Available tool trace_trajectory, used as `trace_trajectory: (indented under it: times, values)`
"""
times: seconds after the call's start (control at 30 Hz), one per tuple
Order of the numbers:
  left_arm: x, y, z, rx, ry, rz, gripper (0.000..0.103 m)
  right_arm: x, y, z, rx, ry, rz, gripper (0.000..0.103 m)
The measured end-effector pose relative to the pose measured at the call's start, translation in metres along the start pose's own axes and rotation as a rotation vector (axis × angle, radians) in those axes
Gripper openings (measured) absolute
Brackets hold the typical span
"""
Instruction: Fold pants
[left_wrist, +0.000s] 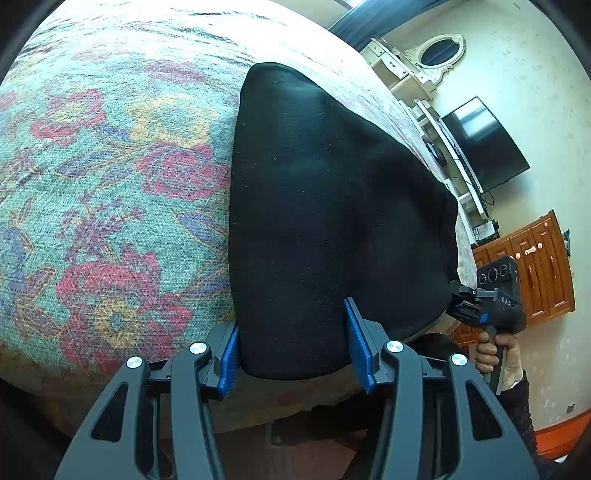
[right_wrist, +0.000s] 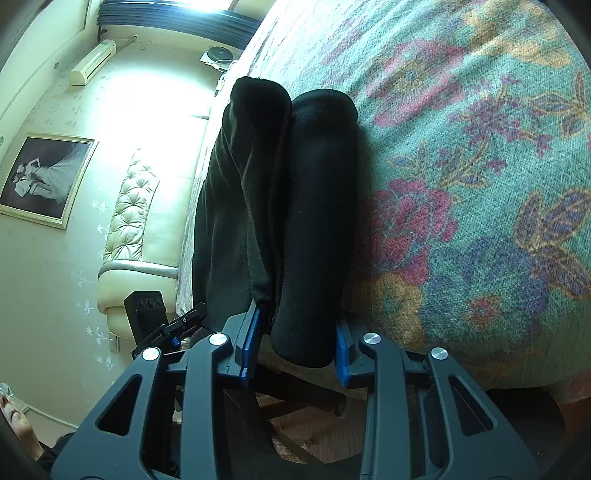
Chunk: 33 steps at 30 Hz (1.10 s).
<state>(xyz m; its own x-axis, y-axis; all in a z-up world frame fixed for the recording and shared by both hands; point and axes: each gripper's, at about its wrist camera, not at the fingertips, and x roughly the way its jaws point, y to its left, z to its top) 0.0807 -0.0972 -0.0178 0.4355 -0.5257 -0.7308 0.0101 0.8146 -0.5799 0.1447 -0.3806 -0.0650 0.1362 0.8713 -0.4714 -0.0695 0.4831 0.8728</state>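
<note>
The black pants (left_wrist: 325, 206) lie folded on the floral bedspread (left_wrist: 110, 166) near the bed's edge. My left gripper (left_wrist: 293, 339) is open, its blue pads on either side of the pants' near end. In the right wrist view the pants (right_wrist: 314, 221) show as two stacked dark layers running away from me. My right gripper (right_wrist: 295, 332) is open, with the near end of the lower layer between its pads. The right gripper also shows in the left wrist view (left_wrist: 461, 299), held by a hand beside the pants' right edge.
The bedspread (right_wrist: 480, 184) fills most of both views. A TV (left_wrist: 484, 144), white shelves and a wooden cabinet (left_wrist: 535, 266) stand along the wall. A cream tufted sofa (right_wrist: 136, 229) and a framed picture (right_wrist: 44, 177) are on the other side. The floor lies below the bed's edge.
</note>
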Motion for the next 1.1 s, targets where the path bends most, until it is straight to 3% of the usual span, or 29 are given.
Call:
trace_trajectory:
  times: [0.37,0.47,0.57,0.63,0.73,1.0,1.1]
  values:
    - [0.001,-0.003,-0.001,0.003,0.006,-0.017,0.051,-0.001,-0.007,0.0,0.013,-0.001,0.018,0.034]
    - [-0.002,0.005,0.001,-0.019,0.014,-0.098,0.056,-0.006,-0.012,0.0,0.022,0.007,0.015,0.047]
    - [-0.011,0.021,0.006,-0.066,0.028,-0.207,0.063,-0.026,-0.01,0.004,0.007,-0.038,-0.024,0.067]
    - [-0.024,0.029,0.011,-0.047,-0.022,-0.226,0.075,-0.041,-0.006,0.013,-0.021,-0.086,-0.078,0.08]
    - [-0.029,0.038,0.031,-0.029,-0.064,-0.239,0.076,-0.047,-0.007,0.034,-0.014,-0.14,-0.068,0.086]
    - [0.043,0.037,0.097,-0.049,0.004,-0.262,0.077,-0.001,-0.011,0.1,-0.011,-0.109,-0.015,0.087]
    - [0.058,0.033,0.116,-0.048,-0.007,-0.275,0.077,0.01,-0.006,0.114,-0.028,-0.1,0.009,0.089]
